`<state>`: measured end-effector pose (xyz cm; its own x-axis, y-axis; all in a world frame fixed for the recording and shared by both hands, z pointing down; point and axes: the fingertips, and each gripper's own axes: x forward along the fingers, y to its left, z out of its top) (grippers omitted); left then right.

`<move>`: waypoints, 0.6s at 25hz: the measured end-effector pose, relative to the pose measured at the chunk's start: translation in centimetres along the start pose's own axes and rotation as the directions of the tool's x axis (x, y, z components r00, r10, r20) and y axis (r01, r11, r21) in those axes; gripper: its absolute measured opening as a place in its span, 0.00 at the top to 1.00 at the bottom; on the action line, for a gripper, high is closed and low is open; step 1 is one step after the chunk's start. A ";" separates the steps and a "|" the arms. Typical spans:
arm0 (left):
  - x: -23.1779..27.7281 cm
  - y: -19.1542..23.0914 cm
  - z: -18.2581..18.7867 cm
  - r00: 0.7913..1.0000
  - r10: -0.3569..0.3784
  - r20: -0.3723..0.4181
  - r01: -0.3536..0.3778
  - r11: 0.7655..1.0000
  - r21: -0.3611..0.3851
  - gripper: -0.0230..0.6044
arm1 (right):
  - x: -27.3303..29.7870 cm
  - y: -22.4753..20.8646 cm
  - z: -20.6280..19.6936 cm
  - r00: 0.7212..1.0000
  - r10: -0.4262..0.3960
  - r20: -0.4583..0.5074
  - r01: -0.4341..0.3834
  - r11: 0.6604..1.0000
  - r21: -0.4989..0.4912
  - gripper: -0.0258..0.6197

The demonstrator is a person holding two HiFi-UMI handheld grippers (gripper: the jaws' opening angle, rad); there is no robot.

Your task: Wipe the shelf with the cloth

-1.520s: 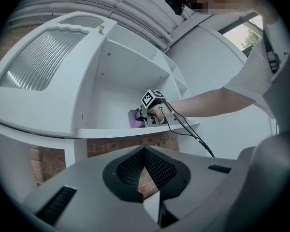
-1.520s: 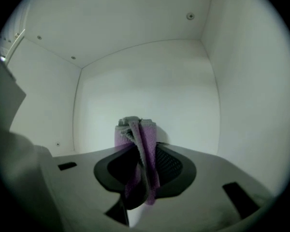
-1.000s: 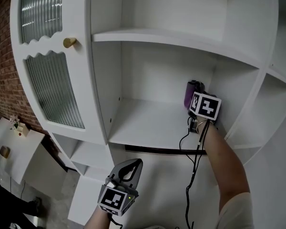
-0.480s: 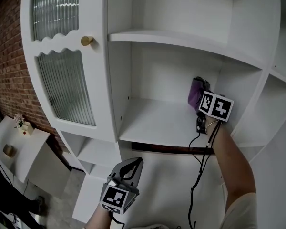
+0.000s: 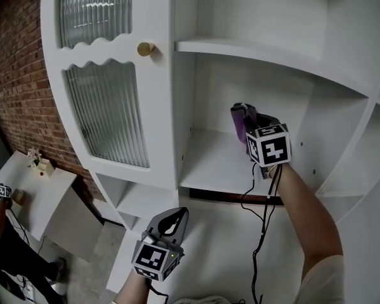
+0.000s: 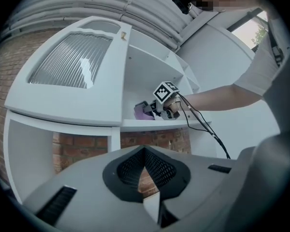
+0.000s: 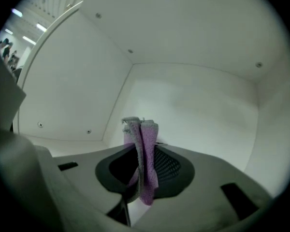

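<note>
Holding the cloth [image 7: 146,163] in our right gripper [image 5: 246,120], we have it inside the open compartment of the white cabinet [image 5: 177,138], just above the shelf [image 5: 218,163]. The jaws are pressed together on the purple cloth, which is folded and stands out past the jaw tips toward the back wall. Whether the cloth touches the shelf board, we cannot tell. In the head view this gripper is near the centre, a little toward 2 o'clock, and a black cable [image 5: 259,233] hangs from it toward 6 o'clock beside our forearm [image 5: 301,214].

Our left gripper [image 5: 172,219] is low, at about 6 o'clock, well apart from the shelf and in front of the lower part of the cabinet. Its jaws meet at the tips and carry nothing.

From the right gripper, the door with ribbed glass [image 5: 107,113] stands at 9 o'clock and its gold knob [image 5: 145,49] at 10 o'clock. A brick wall [image 5: 19,75] fills the far 9 o'clock edge.
</note>
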<state>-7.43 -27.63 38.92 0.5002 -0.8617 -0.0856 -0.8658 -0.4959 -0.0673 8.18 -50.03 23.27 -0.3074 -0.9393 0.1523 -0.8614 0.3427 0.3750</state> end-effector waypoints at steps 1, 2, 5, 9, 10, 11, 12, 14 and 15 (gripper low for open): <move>-0.1 0.3 -0.1 1.000 0.002 -0.004 -0.002 1.000 0.005 0.94 | 0.6 1.2 0.4 1.000 0.009 -0.002 -0.009 0.998 -0.061 0.83; -0.2 0.5 -0.3 1.000 0.004 -0.007 -0.004 1.000 0.009 0.94 | 1.2 2.5 0.7 1.000 0.017 -0.007 -0.018 0.991 -0.132 0.83; -0.6 1.2 -1.1 1.000 0.017 -0.019 -0.017 1.000 0.016 0.94 | 2.7 6.0 1.5 0.998 0.033 -0.047 -0.048 0.920 -0.389 0.83; -0.9 1.9 -2.1 0.999 0.027 -0.041 -0.027 1.000 0.004 0.94 | 4.6 9.8 0.9 0.986 0.063 -0.158 -0.135 0.850 -0.509 0.83; -0.9 1.9 -2.2 0.999 0.026 -0.045 -0.026 1.000 0.006 0.94 | 4.9 10.5 0.6 0.980 0.073 -0.185 -0.159 0.847 -0.507 0.83; -0.9 2.0 -2.4 0.999 0.026 -0.047 -0.026 1.000 0.005 0.94 | 5.2 11.0 0.3 0.975 0.079 -0.207 -0.176 0.842 -0.510 0.83; -0.8 2.1 -2.5 0.998 0.028 -0.049 -0.028 1.000 0.002 0.94 | 5.6 11.5 0.0 0.971 0.081 -0.224 -0.189 0.834 -0.519 0.83; -0.8 2.4 -2.7 0.998 0.032 -0.051 -0.033 0.999 -0.011 0.94 | 6.0 12.3 -0.7 0.964 0.090 -0.249 -0.213 0.821 -0.530 0.83; -0.8 2.6 -2.7 0.998 0.035 -0.049 -0.035 0.999 -0.012 0.94 | 6.1 12.7 -1.0 0.961 0.098 -0.260 -0.227 0.819 -0.527 0.83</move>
<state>-10.08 -28.53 41.50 0.4685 -0.8826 -0.0388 -0.8830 -0.4664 -0.0519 -4.25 -51.41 29.85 -0.2747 -0.8645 0.4209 -0.4223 0.5018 0.7549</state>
